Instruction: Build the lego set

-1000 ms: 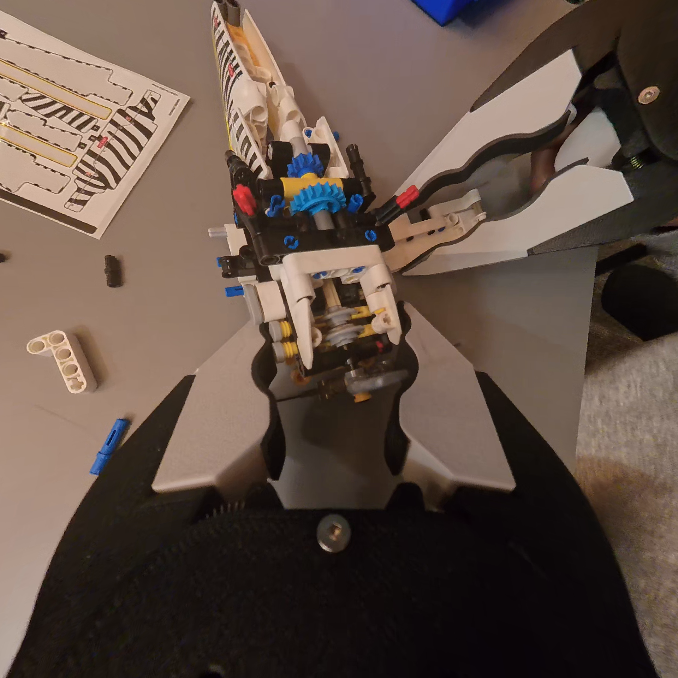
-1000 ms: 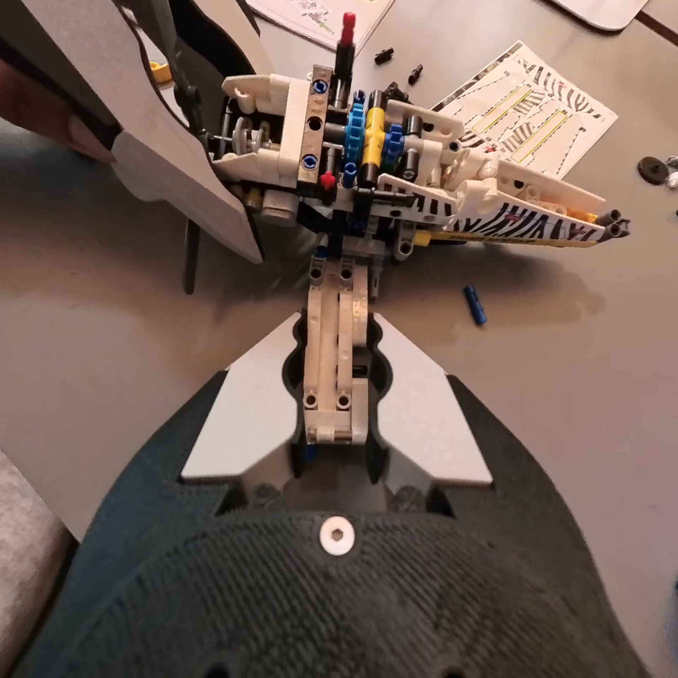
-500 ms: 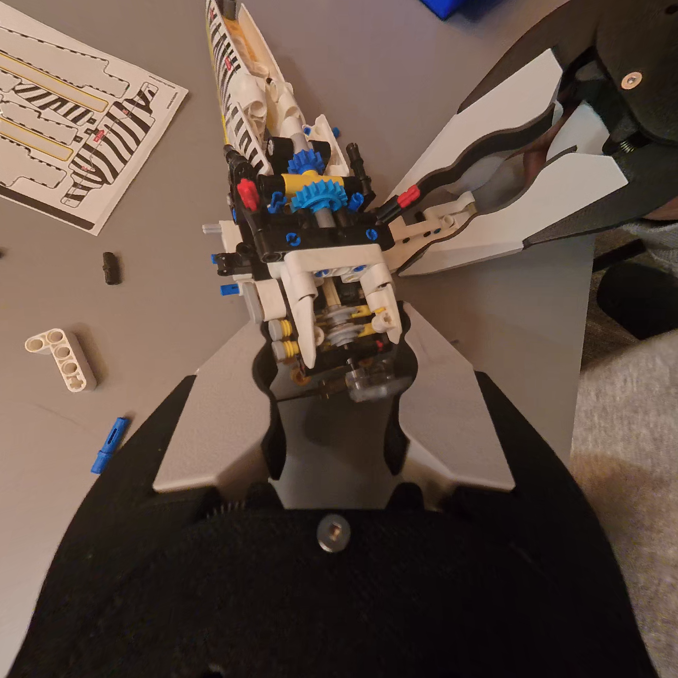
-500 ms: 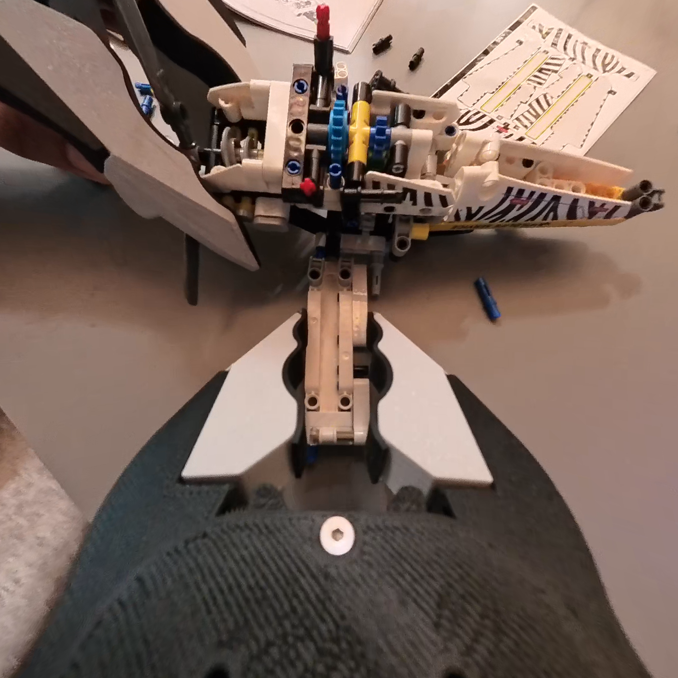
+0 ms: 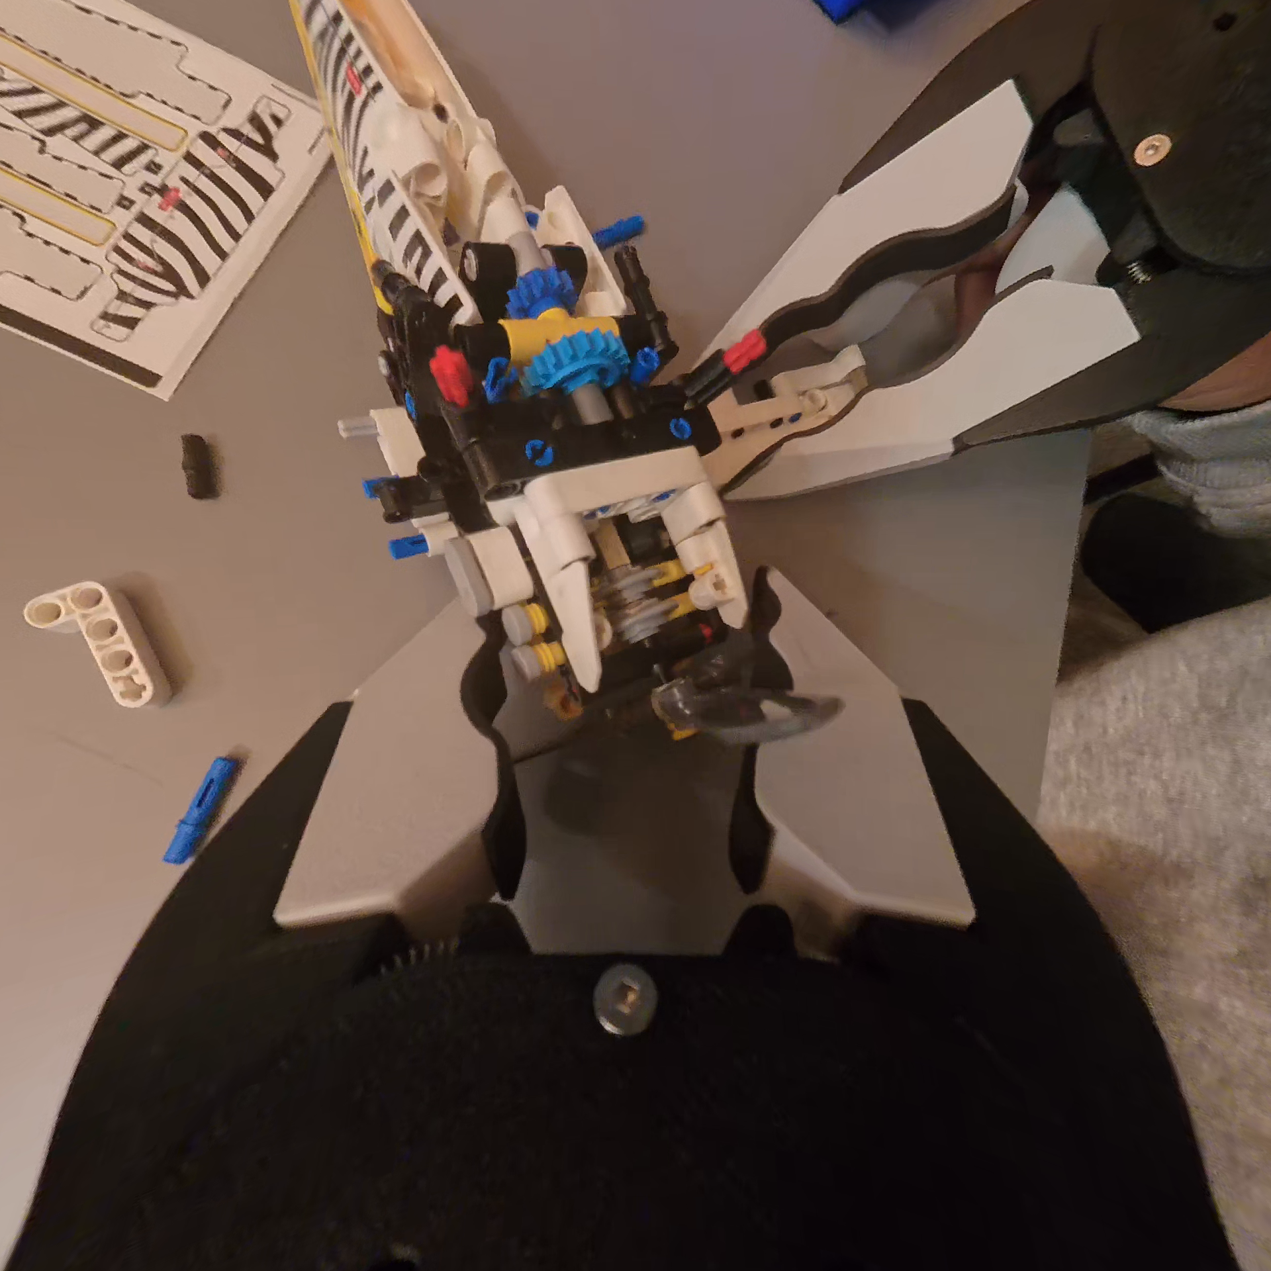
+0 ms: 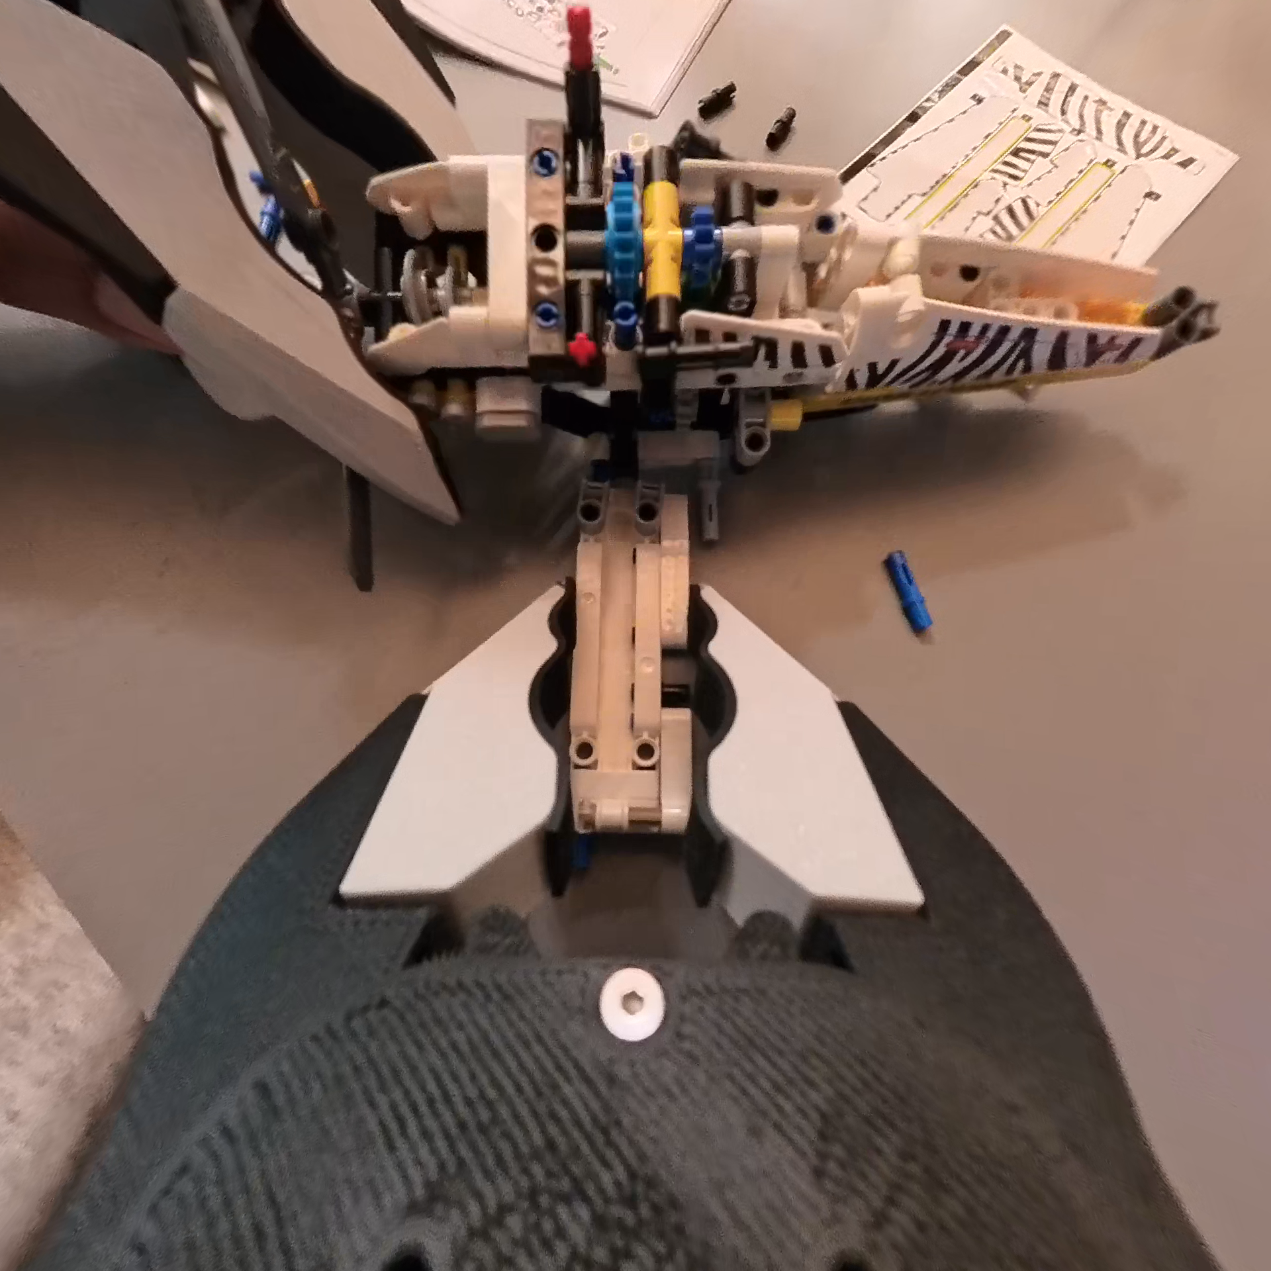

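Observation:
The white Lego model (image 5: 550,440) has zebra-striped panels, a blue gear and yellow, black and red parts. It is held above the grey table (image 5: 289,523), tail pointing away. My left gripper (image 5: 622,639) is shut on its near end, where a clear part (image 5: 743,705) is blurred. My right gripper (image 6: 629,598) is shut on a white beam arm (image 6: 629,688) that sticks out of the model's side (image 6: 660,275). In the left wrist view the right gripper (image 5: 715,426) comes in from the right. In the right wrist view the left gripper (image 6: 385,302) is at upper left.
On the table lie a zebra sticker sheet (image 5: 137,172), a white bent beam (image 5: 103,639), a blue pin (image 5: 199,808) and a black pin (image 5: 196,464). The right wrist view shows two black pins (image 6: 715,96), a booklet (image 6: 571,41) and the sheet (image 6: 1031,158). The table edge and carpet (image 5: 1135,756) are right. Left tips to right tips: about 6 cm.
Both grippers keep their hold. The model has turned a little between them: its tail has swung and it lies more level in the right wrist view. The clear part at the near end has shifted.

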`<state>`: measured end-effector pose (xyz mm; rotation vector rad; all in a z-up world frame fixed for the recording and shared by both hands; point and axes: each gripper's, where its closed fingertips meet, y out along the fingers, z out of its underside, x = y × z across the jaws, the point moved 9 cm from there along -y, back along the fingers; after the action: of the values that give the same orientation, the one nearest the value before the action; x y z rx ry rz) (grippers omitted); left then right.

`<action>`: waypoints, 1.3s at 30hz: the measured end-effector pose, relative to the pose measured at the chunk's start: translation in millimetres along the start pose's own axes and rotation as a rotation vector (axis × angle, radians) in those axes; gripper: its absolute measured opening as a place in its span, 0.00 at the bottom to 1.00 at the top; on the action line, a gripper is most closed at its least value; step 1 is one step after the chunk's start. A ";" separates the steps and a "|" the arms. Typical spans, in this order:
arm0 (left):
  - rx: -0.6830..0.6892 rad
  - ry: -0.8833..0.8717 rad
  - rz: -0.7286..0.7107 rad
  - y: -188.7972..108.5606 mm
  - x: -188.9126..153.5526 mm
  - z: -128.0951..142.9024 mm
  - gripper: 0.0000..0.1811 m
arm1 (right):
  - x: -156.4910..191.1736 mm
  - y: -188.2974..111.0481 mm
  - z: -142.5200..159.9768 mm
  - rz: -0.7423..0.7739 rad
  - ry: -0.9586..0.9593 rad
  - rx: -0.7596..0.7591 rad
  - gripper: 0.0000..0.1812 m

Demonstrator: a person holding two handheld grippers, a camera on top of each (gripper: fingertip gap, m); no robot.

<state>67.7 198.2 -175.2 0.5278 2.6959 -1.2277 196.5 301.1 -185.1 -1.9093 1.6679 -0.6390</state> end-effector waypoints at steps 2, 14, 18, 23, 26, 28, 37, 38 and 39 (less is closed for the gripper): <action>-0.001 -0.028 0.023 -3.8 -0.5 0.6 0.44 | -0.1 0.0 0.0 0.001 -0.003 0.000 0.17; 0.008 0.017 -0.181 3.0 -2.9 -16.6 0.58 | -2.9 0.5 -0.6 0.025 -0.002 0.000 0.17; -0.006 0.044 -0.284 -10.2 -7.8 -19.6 0.57 | -2.6 0.7 -0.8 0.023 -0.003 0.000 0.17; -0.029 0.023 -0.321 -8.8 -21.9 -29.9 0.60 | -0.7 1.8 -1.7 0.038 0.008 0.000 0.17; 0.087 0.046 -0.397 3.9 -18.2 -32.6 0.59 | 1.3 2.3 -2.2 0.048 0.009 0.000 0.17; 0.147 0.057 -0.406 7.8 -15.9 -32.4 0.49 | 3.7 2.7 -2.5 0.052 0.010 0.000 0.17; 0.190 0.029 -0.400 5.3 -4.6 -27.6 0.42 | 9.2 0.7 -3.8 0.111 -0.041 -0.026 0.17; 0.191 0.025 -0.394 5.5 -3.7 -27.4 0.42 | 8.3 0.5 -3.8 0.112 -0.042 -0.027 0.17; 0.192 0.021 -0.389 5.5 -2.8 -27.1 0.42 | 7.1 0.4 -3.8 0.110 -0.040 -0.027 0.17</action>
<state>72.9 221.3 -160.5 0.0295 2.8002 -1.5920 194.6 293.8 -182.4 -1.8223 1.7507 -0.5336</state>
